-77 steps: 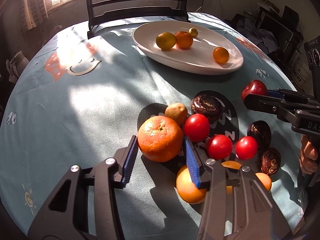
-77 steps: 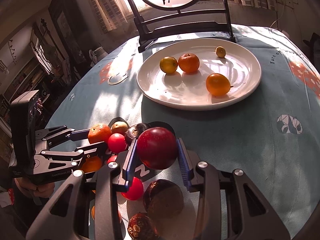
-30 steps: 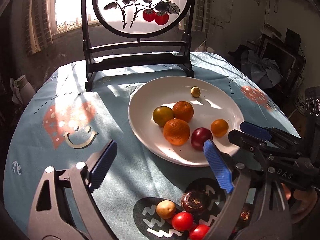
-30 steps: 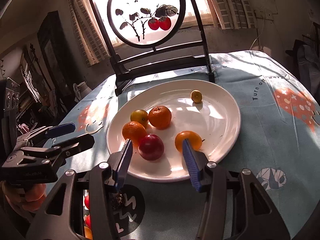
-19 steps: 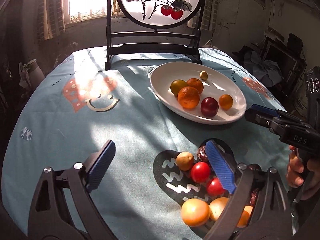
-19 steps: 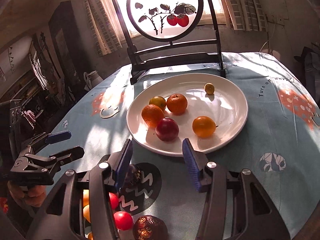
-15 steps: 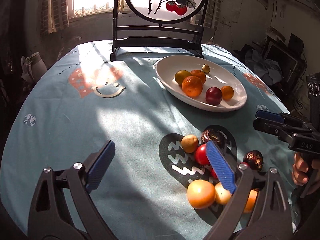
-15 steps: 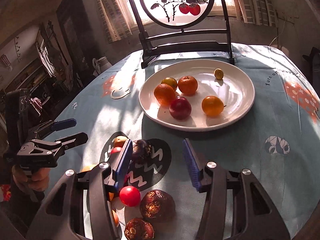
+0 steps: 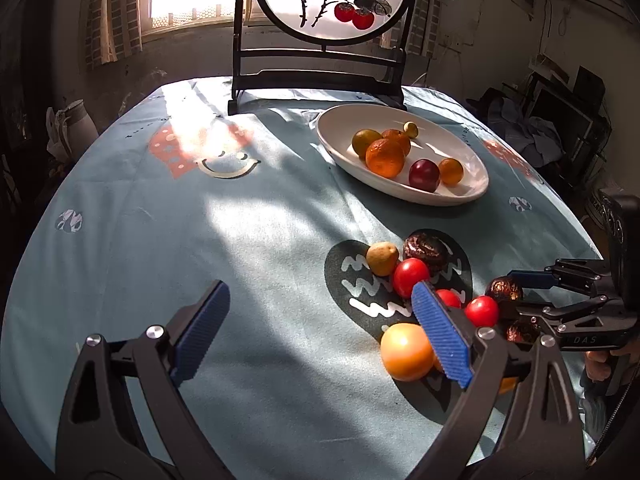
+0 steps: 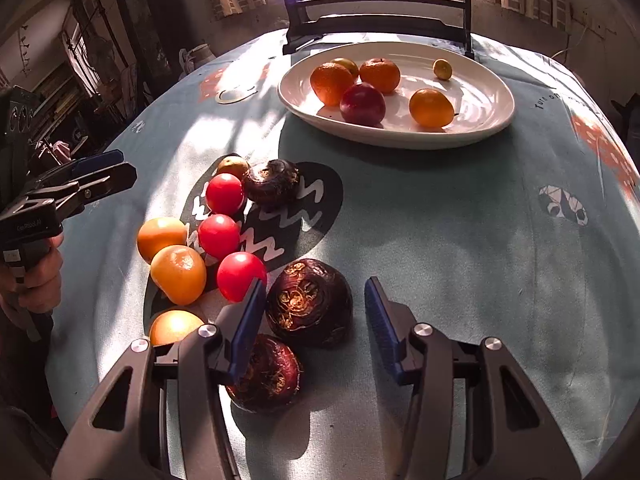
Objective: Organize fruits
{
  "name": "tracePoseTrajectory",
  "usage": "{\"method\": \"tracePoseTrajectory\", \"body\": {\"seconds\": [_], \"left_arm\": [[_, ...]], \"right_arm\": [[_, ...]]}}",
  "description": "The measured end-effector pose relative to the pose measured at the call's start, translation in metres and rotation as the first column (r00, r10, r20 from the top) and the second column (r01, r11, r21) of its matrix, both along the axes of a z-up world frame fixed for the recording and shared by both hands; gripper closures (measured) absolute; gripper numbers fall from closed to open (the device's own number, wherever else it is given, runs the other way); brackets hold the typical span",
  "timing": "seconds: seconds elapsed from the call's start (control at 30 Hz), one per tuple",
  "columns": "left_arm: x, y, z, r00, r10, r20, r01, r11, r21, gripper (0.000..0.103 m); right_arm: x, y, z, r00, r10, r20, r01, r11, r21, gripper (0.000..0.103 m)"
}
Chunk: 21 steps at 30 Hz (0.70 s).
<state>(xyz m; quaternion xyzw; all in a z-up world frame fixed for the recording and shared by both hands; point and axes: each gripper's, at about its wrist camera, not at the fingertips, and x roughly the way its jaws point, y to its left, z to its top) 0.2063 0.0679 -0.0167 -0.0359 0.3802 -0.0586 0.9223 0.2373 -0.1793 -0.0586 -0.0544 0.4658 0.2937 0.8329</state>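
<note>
Over the loose pile on the table (image 10: pixel 460 220), right gripper (image 10: pixel 316 320) is hovering with jaws spread around a dark bulb (image 10: pixel 310 302), not pinching; left gripper (image 9: pixel 320 332) is gaping empty; next: close, carry to plate (image 10: pixel 480 120).

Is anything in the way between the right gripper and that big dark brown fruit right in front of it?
Nothing visible blocks it. The right gripper is open, and the big dark fruit lies on the cloth just ahead, close by its left finger. A red tomato sits right beside that finger, and a second dark fruit lies partly under it, so both could get bumped.
</note>
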Motion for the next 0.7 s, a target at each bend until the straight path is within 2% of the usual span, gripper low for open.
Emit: {"method": "tracePoseTrajectory", "body": {"seconds": [0.13,0.2,0.33,0.47,0.57,0.63,0.7], "left_arm": [[-0.002,0.0,0.0,1.0,0.006,0.004,-0.006,1.0,0.016,0.009],[-0.003,0.0,0.0,1.0,0.005,0.007,-0.005,1.0,0.025,0.009],[-0.006,-0.003,-0.002,1.0,-0.014,0.013,0.013,0.998,0.055,0.009],[-0.013,-0.015,-0.004,0.993,-0.116,0.008,0.115,0.992,0.057,0.01],[-0.022,-0.029,-0.004,0.979,-0.202,0.022,0.199,0.975,0.096,0.019],[-0.026,-0.034,-0.006,0.968,-0.251,0.013,0.248,0.964,0.099,0.032],[-0.027,-0.039,-0.01,0.959,-0.283,-0.006,0.282,0.953,0.114,0.04]], "right_arm": [[-0.005,0.008,-0.003,0.999,0.016,0.034,-0.014,0.998,-0.068,0.051],[-0.007,0.009,-0.003,0.999,0.017,0.048,-0.014,0.997,-0.074,0.058],[-0.002,0.0,0.0,1.0,-0.012,0.024,0.013,1.0,-0.026,0.058],[0.007,-0.017,0.008,0.997,-0.08,0.006,0.079,0.994,0.071,0.058],[0.011,-0.024,0.009,0.994,-0.105,-0.014,0.106,0.99,0.095,0.058],[0.012,-0.025,0.008,0.994,-0.108,-0.028,0.11,0.989,0.099,0.058],[0.011,-0.025,0.007,0.994,-0.108,-0.03,0.111,0.989,0.097,0.058]]}}
